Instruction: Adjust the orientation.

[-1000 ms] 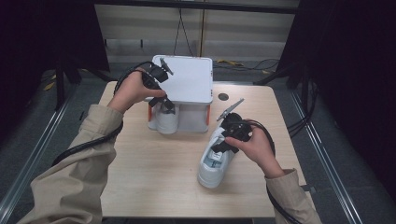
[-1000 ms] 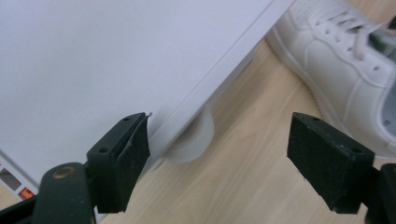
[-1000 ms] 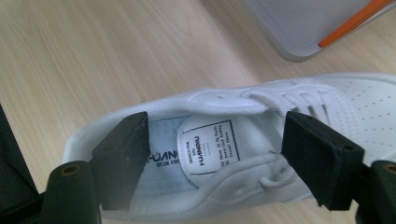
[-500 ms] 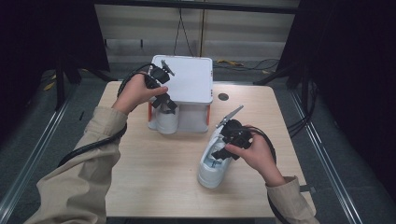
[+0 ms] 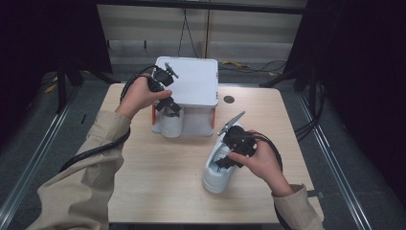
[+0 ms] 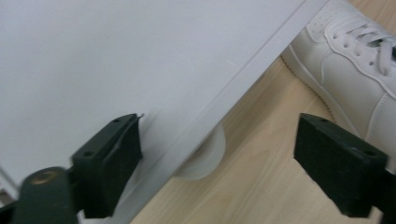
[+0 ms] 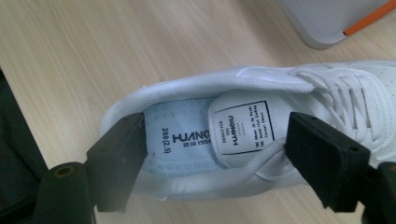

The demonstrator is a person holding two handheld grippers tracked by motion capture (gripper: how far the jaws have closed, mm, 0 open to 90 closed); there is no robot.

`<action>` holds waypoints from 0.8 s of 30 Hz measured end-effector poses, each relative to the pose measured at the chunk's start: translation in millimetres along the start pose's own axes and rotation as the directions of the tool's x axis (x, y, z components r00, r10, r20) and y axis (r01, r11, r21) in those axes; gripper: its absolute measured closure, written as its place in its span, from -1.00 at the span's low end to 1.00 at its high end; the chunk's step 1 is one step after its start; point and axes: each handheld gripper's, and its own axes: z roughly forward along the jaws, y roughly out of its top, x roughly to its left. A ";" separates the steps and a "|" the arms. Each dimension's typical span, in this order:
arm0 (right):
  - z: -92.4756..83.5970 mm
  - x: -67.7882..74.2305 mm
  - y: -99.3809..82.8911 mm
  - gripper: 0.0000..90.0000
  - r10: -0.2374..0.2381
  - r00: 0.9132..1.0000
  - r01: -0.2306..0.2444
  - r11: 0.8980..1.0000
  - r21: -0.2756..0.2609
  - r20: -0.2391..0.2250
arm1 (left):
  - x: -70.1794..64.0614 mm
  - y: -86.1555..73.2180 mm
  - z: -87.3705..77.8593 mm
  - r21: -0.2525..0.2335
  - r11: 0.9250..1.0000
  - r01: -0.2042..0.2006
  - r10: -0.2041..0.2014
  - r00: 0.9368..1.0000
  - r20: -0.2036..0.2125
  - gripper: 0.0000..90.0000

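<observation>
The high view shows the whole desk point(image 5: 158, 191): a white box point(image 5: 191, 84) with an orange edge at its far side, 1 white sneaker point(image 5: 167, 122) tucked under the box's front beside the left hand-held gripper point(image 5: 168, 104), and a second white sneaker point(image 5: 221, 165) lying nearer the person, under the right hand-held gripper point(image 5: 225, 160).

The right gripper view gives what the high view cannot: the second sneaker's insole point(image 7: 187, 137) with dark printed lettering and a size mark, the tongue label point(image 7: 243, 123), and the laces point(image 7: 336, 93) running off to the right. The left gripper view looks along the box's white panel point(image 6: 116, 60), with a rounded pale part point(image 6: 205, 156) peeking from below its lower edge; what it is cannot be made out. A laced sneaker point(image 6: 355, 60) lies beyond, cut off by the picture's edge.

The left hand-held gripper's jaws stand wide apart and have just been closing a little; nothing is clamped between them, though the left jaw sits against or just in front of the box panel. The right hand-held gripper's jaws are also wide apart, straddling the second sneaker's opening, heel collar by 1 jaw, laces by the other; whether the pads touch it cannot be told.
</observation>
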 end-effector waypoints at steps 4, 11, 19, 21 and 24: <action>-1.8 3.3 4.5 -0.46 -0.004 1.000 0.004 1.000 -0.008 -0.025 | 3.4 0.2 -1.8 -0.013 1.000 0.010 -0.010 1.000 -0.003 -0.59; 6.0 11.8 9.4 -0.41 -0.012 0.999 0.013 1.000 0.022 -0.043 | 8.6 -0.8 -0.7 -0.018 1.000 0.020 -0.020 1.000 -0.003 -0.57; 11.0 15.6 14.0 -0.37 -0.012 0.999 0.014 0.999 0.031 -0.047 | 12.0 -5.4 -2.3 -0.025 0.999 0.038 -0.039 0.999 -0.008 -0.57; 9.2 17.3 16.8 -0.37 -0.015 0.998 0.017 0.999 0.028 -0.056 | 10.9 -5.1 -1.8 -0.021 0.999 0.030 -0.030 1.000 -0.008 -0.60; 8.5 21.8 21.8 -0.37 -0.031 0.998 0.032 0.999 0.026 -0.056 | 10.2 -5.2 -1.3 -0.026 0.999 0.030 -0.030 1.000 -0.006 -0.61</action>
